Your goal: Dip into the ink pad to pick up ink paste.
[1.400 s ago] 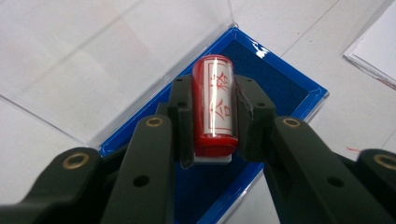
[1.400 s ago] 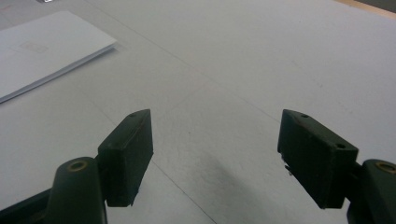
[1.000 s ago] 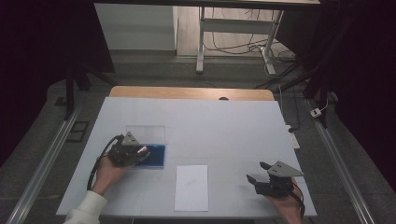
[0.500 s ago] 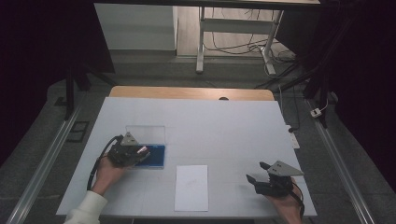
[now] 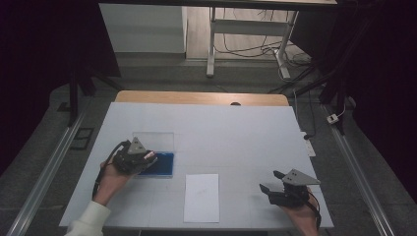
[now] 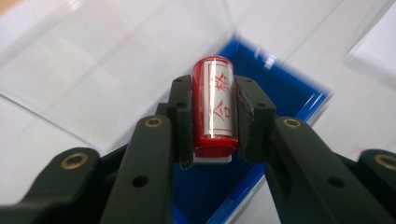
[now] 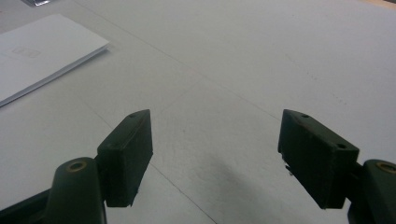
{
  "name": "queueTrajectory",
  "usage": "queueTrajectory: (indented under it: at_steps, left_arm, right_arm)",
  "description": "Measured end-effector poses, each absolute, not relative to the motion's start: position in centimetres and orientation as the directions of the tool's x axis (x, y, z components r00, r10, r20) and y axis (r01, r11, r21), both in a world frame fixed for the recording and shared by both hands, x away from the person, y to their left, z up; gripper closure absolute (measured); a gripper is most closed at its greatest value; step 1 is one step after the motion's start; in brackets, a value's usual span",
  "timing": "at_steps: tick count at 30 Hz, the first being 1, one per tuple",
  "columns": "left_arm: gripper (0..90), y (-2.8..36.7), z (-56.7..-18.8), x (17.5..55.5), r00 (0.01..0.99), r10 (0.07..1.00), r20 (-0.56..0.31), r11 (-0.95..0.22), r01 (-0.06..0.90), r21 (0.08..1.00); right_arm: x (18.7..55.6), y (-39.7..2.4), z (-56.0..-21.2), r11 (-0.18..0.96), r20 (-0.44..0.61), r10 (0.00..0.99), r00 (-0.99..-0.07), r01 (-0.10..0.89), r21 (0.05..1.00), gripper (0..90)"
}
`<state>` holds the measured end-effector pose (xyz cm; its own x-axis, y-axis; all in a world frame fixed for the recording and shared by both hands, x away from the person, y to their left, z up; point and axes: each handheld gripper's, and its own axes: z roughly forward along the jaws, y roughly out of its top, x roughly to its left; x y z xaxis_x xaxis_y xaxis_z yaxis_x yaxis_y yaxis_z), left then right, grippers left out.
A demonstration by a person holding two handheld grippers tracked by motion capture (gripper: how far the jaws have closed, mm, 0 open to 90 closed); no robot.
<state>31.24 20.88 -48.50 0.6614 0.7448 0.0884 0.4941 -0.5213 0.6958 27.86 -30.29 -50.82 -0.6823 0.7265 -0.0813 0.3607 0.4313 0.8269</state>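
We work at a pale white worktop (image 5: 236,132) in a dim room, with a dark floor, a metal frame and loose cables beyond its far edge. Near the left side sits a shallow blue tray with a clear plastic lid standing open behind it (image 5: 162,164), and our left tongs (image 6: 212,112) hang just above it, closed on a small red cylindrical stamp with a white label bearing red characters (image 6: 213,105). The stamp lies along the pads, gripped on its two long sides, with its flat white printing face turned toward the camera end; we judge that hold is chosen so the barrel cannot roll and the face can later be brought down square. The blue tray directly below suggests the stamp is being lifted out of, or inked in, that tray, though we cannot tell which. Near the front middle of the worktop lies a white rectangular sheet of paper (image 5: 202,196), flat and squared to the edge, probably placed there as the spot to receive the print. Our right tongs (image 5: 275,189) rest low at the near right, well apart from the sheet, their jaws spread wide with nothing between them, likely kept ready to steady the paper.
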Motion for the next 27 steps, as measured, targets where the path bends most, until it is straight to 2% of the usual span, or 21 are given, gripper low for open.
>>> queueTrajectory:
  at_steps: [7, 17, 27]
  left_arm:
    - [70.0, 21.4, -46.6, 30.6, 0.667, 0.744, 0.033, -0.464, 0.48, 0.744]
    - [69.9, 21.7, -45.5, 30.4, 0.675, 0.737, -0.027, -0.43, 0.5, 0.751]
    - [69.9, 21.4, -46.6, 30.9, 0.666, 0.746, 0.004, -0.457, 0.506, 0.731]
  right_arm:
    - [27.9, -30.4, -50.9, 0.426, -0.077, 0.73, -0.679, 0.364, 0.828, 25.6]
    - [27.9, -30.3, -50.9, 0.428, -0.079, 0.726, -0.683, 0.358, 0.83, 25.5]
    - [27.9, -30.3, -50.9, 0.431, -0.078, 0.72, -0.69, 0.356, 0.829, 25.5]
